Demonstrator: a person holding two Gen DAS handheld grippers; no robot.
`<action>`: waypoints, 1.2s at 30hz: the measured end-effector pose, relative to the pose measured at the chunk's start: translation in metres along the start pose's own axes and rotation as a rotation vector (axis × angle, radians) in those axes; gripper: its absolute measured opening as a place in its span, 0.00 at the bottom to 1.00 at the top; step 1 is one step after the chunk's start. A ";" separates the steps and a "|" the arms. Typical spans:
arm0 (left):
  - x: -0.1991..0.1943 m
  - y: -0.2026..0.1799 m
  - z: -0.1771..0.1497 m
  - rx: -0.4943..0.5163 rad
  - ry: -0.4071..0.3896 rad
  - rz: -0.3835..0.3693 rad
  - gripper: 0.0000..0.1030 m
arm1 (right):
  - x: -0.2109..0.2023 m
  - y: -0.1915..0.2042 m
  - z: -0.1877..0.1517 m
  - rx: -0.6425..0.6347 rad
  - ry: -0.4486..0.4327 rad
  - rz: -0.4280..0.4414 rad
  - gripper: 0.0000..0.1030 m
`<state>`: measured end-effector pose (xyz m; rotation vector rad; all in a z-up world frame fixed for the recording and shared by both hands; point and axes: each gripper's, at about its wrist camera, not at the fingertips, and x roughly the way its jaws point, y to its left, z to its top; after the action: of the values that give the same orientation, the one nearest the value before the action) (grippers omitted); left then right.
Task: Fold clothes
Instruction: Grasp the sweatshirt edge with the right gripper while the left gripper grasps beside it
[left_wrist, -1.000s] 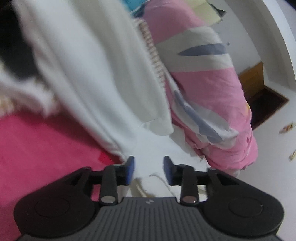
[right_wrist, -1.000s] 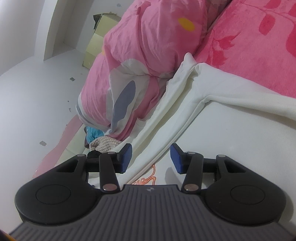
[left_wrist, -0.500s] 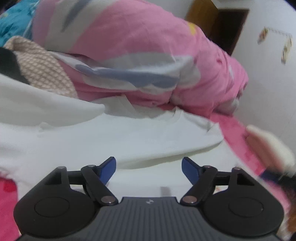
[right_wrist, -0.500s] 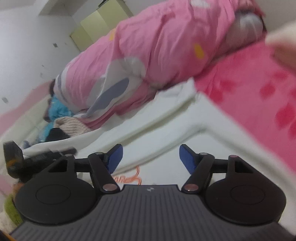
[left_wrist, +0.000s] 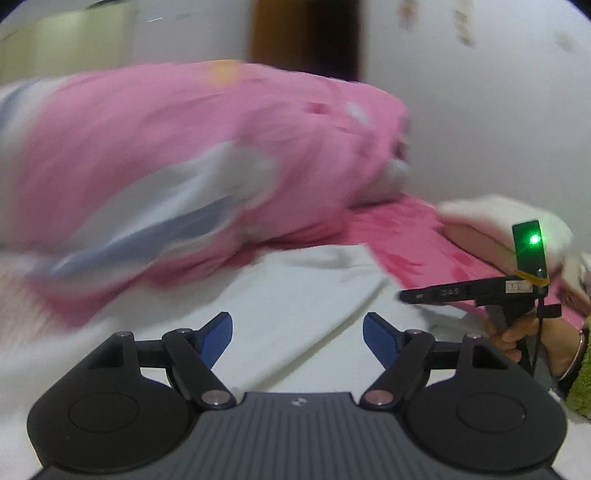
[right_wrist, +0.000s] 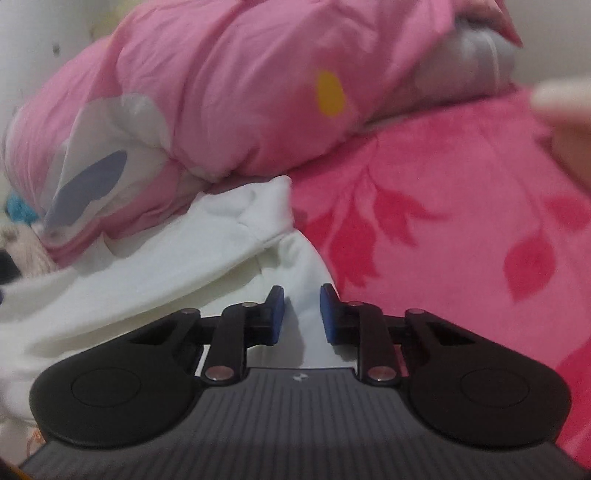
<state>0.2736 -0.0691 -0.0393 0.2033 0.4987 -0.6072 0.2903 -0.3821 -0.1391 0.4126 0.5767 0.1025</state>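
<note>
A white garment (left_wrist: 314, 288) lies spread on the bed, its folded corner (right_wrist: 258, 221) reaching the pink leaf-patterned blanket (right_wrist: 443, 221). My left gripper (left_wrist: 297, 328) hovers open over the garment with nothing between its blue pads. My right gripper (right_wrist: 301, 314) sits at the garment's right edge. Its jaws are closing, with a strip of white cloth in the narrow gap between the pads, and a gap still shows. In the left wrist view the right gripper (left_wrist: 406, 296) shows from the side, held by a person's hand (left_wrist: 517, 332).
A bulky pink quilt (right_wrist: 240, 92) with grey and blue patches lies behind the garment, also across the left wrist view (left_wrist: 184, 147). A pale blurred shape (left_wrist: 498, 218) lies at the far right. A dark doorway (left_wrist: 306, 40) stands behind the bed. Other clothes (right_wrist: 22, 243) lie at the left.
The left view swung from a hanging white cloth to low over the flat garment, and its jaws widened. The right jaws widened, then narrowed at the garment's edge.
</note>
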 end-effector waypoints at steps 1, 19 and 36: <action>0.018 -0.013 0.008 0.054 0.009 -0.013 0.76 | -0.002 -0.009 -0.001 0.044 -0.009 0.038 0.18; 0.171 -0.022 0.061 0.009 0.162 -0.072 0.05 | -0.003 -0.052 -0.009 0.309 -0.018 0.229 0.08; 0.214 -0.053 0.108 0.053 0.380 -0.001 0.48 | -0.002 -0.052 -0.009 0.308 -0.020 0.225 0.08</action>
<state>0.4356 -0.2526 -0.0561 0.3719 0.8501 -0.5849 0.2823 -0.4268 -0.1662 0.7771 0.5260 0.2260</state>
